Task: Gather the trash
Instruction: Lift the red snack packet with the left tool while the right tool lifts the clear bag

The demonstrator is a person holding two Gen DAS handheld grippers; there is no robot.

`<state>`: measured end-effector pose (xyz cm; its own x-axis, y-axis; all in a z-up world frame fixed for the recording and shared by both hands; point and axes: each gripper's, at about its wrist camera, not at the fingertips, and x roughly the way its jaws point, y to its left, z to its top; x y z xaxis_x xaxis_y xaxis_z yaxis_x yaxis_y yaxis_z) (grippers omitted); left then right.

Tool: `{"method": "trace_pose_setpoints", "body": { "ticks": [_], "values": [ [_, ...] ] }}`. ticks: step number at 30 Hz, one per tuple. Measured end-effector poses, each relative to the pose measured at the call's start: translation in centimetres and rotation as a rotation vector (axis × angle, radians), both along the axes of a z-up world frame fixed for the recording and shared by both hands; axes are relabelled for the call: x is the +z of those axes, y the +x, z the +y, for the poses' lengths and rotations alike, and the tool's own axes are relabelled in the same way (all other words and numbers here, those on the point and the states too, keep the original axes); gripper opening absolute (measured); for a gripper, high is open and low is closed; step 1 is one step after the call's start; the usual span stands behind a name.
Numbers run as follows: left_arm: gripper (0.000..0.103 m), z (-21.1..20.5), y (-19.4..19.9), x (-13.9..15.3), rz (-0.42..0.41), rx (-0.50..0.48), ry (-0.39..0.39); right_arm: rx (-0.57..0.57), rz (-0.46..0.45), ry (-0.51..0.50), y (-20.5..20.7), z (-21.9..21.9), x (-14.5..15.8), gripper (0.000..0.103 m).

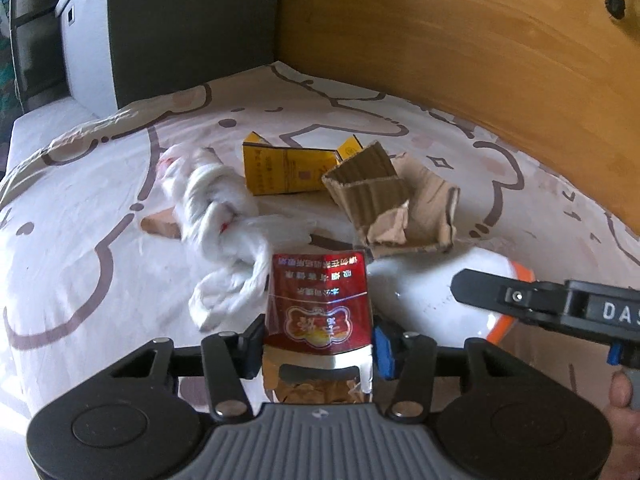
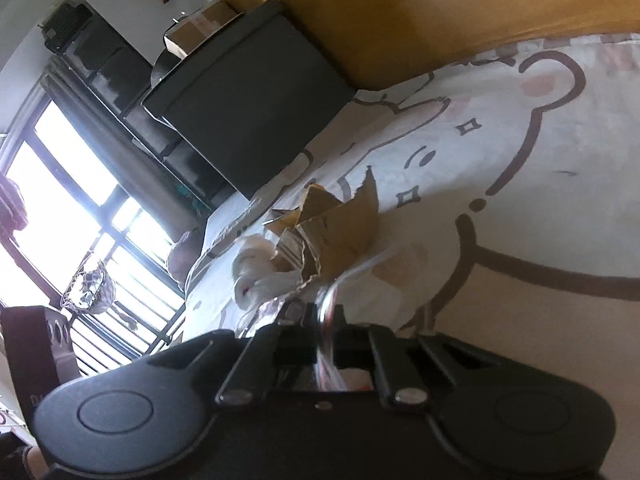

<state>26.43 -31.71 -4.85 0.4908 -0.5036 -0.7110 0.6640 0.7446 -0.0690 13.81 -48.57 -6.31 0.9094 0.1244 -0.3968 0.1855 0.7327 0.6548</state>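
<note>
My left gripper [image 1: 318, 346] is shut on a red cigarette pack [image 1: 320, 300] and holds it upright above the bed. Beyond it lie a crumpled white plastic bag [image 1: 224, 216], a yellow cigarette carton [image 1: 288, 170] and torn brown cardboard [image 1: 388, 196]. My right gripper [image 1: 520, 300] reaches in from the right over a white bag with an orange rim [image 1: 424, 300]. In the right wrist view, the right gripper [image 2: 324, 344] is shut on the thin edge of that plastic bag [image 2: 384, 280]. The torn cardboard [image 2: 340, 232] and the white plastic [image 2: 256, 268] lie beyond it.
The bedsheet [image 1: 80, 240] is white with brown cartoon outlines. A wooden headboard [image 1: 480, 48] runs along the far right. A dark cabinet [image 1: 180, 28] stands at the bed's far corner. A small brown cardboard scrap [image 1: 160, 226] lies by the white plastic. A window [image 2: 60, 200] is at left.
</note>
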Motion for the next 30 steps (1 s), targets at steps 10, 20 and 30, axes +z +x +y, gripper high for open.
{"method": "trace_pose_setpoints", "body": {
  "ticks": [10, 20, 30],
  "values": [
    [0.052, 2.3, -2.8, 1.8, -0.001, 0.044, -0.039, 0.024, 0.019, -0.148, -2.2, 2.8, 1.7, 0.006],
    [0.052, 4.3, -6.2, 4.3, -0.019, 0.079, -0.05, 0.028, 0.064, -0.244, -5.1, 4.6, 3.9, 0.006],
    [0.052, 7.6, -9.6, 7.2, -0.053, 0.12, -0.075, 0.024, 0.086, -0.38, -8.2, 6.6, 6.8, 0.006]
  ]
}}
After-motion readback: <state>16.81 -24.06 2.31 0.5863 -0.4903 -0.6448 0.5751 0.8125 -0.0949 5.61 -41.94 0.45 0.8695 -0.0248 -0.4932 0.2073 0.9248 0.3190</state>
